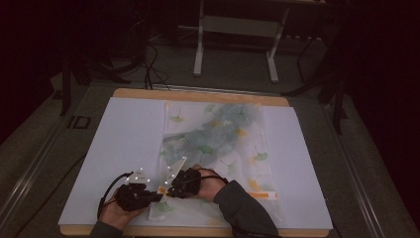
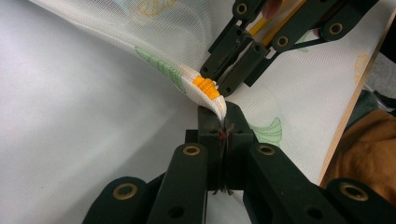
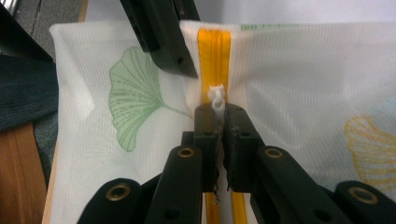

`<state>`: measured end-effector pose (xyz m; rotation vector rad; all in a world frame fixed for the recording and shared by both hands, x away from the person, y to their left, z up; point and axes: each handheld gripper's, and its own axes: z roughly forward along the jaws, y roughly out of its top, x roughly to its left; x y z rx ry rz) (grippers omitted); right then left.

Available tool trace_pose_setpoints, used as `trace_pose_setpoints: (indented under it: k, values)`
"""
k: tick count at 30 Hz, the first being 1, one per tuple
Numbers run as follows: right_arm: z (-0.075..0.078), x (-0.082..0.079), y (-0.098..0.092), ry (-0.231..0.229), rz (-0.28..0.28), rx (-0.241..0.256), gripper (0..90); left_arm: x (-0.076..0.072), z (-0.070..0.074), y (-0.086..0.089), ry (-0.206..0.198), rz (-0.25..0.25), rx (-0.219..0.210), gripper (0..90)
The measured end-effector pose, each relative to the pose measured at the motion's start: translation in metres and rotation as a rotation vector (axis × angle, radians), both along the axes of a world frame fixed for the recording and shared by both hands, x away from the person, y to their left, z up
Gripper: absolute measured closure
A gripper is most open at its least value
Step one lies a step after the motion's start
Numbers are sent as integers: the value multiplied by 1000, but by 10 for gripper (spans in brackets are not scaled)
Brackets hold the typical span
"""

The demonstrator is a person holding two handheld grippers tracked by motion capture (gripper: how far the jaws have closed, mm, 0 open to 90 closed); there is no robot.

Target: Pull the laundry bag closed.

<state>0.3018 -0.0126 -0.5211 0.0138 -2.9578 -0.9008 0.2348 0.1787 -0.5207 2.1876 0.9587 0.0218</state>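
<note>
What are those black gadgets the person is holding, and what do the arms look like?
Each hand holds a set of black tongs: the left tongs and the right tongs. Each set has two flat jaws on linked bars joined by brass-ringed rivets. A black cable loops from the left one. Pale plates with white dots sit on top. The right arm wears a dark grey sleeve.

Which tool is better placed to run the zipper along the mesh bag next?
Right. The right tool is shut on the white zipper pull, while the left tool pinches the mesh bag end.
</note>
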Motion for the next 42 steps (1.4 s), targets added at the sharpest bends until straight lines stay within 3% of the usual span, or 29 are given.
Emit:
trace_pose_setpoints:
  k: [26,35,42]
  values:
    - [0,1,-15,-44,-24,-40,867,-2,5,10,-5,30,-56,886]
    - [0,-1,-14,-78,-29,-49,900,-2,5,10,-2,33,-60,886]
    - [2,-6,-14,-134,-23,-63,900,-2,6,11,-3,34,-66,886]
